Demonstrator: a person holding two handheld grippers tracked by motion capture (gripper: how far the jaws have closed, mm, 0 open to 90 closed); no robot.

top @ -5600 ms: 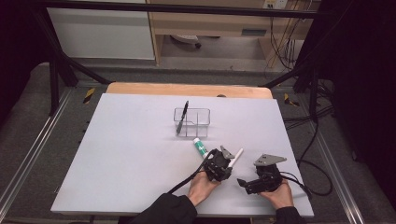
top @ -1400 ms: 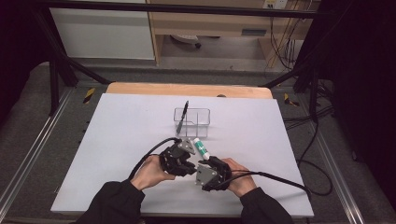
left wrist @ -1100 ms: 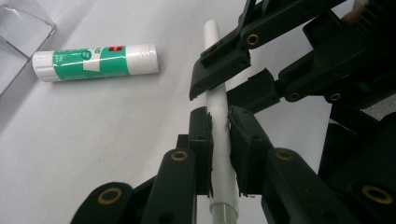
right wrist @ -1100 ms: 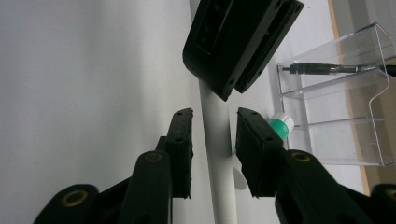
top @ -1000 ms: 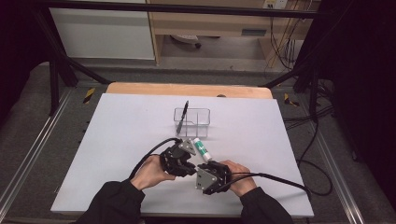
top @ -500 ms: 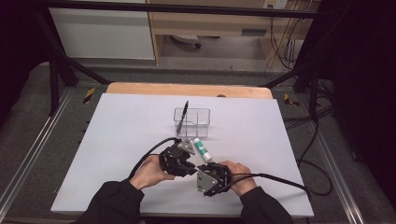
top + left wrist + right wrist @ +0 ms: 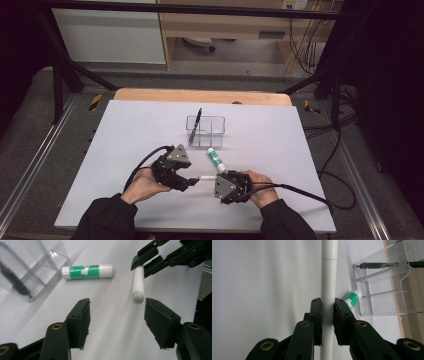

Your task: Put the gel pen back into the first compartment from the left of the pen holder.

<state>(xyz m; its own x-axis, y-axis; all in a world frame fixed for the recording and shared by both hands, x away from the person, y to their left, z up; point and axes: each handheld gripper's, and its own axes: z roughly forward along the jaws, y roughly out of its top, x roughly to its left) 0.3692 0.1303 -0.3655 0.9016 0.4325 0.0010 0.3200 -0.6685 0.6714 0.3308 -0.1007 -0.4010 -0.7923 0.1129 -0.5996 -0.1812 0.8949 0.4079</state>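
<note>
The right gripper (image 7: 327,312) was clamped on a white pen (image 7: 328,277), its two black pads pressed flat against the barrel so that the pen ran straight out ahead of the jaws; in the high view that gripper (image 7: 216,178) sat at the near edge of the white table (image 7: 125,130) with the pen (image 7: 206,177) pointing level toward the other hand. The left gripper (image 7: 116,315) had just been opening, and its jaws stood partly apart with nothing pressed between them; the pen's rounded end (image 7: 138,296) hung just ahead of the gap, nearer the right-hand pad, apart from both. Judging by this, the step in hand was a hand-over of the pen between the two tools, with the left having let go and the right now carrying it alone. Beyond them a green-and-white glue stick (image 7: 87,271) lay on its side on the table, just beside a clear plastic organiser (image 7: 205,131) in which a black pen (image 7: 195,123) leaned. The next move probably called for the right hand to lift the white pen, tilt it and lower it into one compartment of the organiser, clearing the glue stick on the way, while the left drew aside.
</note>
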